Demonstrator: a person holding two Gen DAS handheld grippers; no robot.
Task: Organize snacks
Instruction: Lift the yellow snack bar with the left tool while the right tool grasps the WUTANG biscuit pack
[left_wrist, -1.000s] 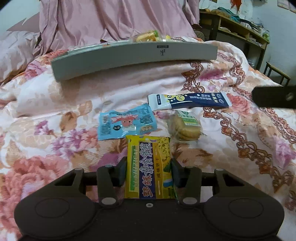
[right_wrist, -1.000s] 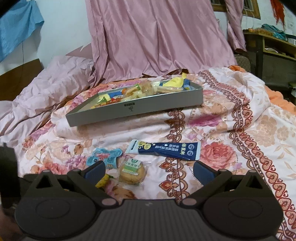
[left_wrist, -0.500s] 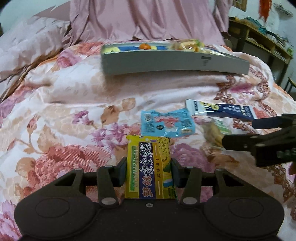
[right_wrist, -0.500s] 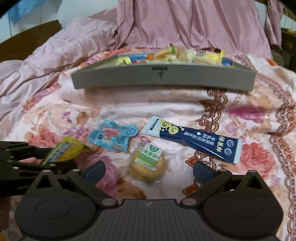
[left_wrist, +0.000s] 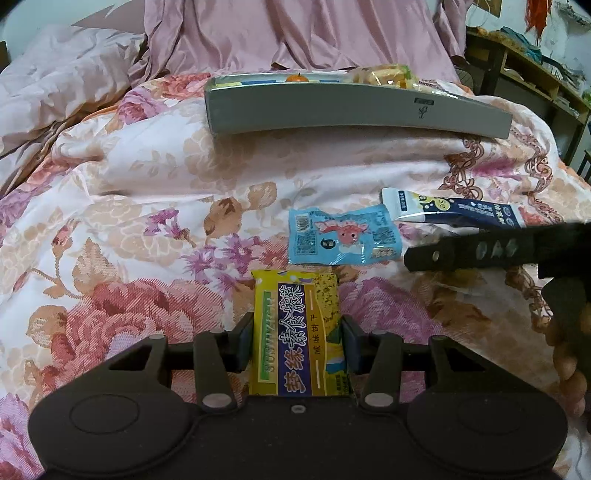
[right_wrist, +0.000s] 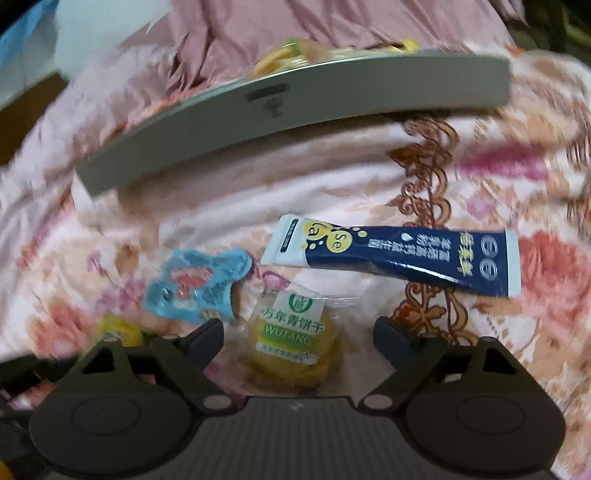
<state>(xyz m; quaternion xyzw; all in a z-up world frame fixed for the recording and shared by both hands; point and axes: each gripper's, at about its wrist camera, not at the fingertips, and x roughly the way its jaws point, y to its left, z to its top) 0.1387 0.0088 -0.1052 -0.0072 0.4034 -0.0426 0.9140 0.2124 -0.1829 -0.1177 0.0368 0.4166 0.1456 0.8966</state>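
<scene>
a yellow packet (left_wrist: 298, 334) is clamped between the fingers of the left gripper (left_wrist: 297, 338). the right gripper (right_wrist: 298, 334) is spread wide around a round biscuit pack (right_wrist: 291, 343) on the floral quilt (left_wrist: 147, 206). beyond, a blue pouch (left_wrist: 343, 236) and a navy sachet (right_wrist: 399, 256) are seen, then the grey tray (left_wrist: 354, 109) of snacks.

Four loose snack packets are counted: one yellow packet (left_wrist: 298, 334), one blue packet (left_wrist: 343, 236), one navy stick (right_wrist: 402, 254), one biscuit pack (right_wrist: 293, 338). One grey tray (left_wrist: 354, 110) is seen.
</scene>
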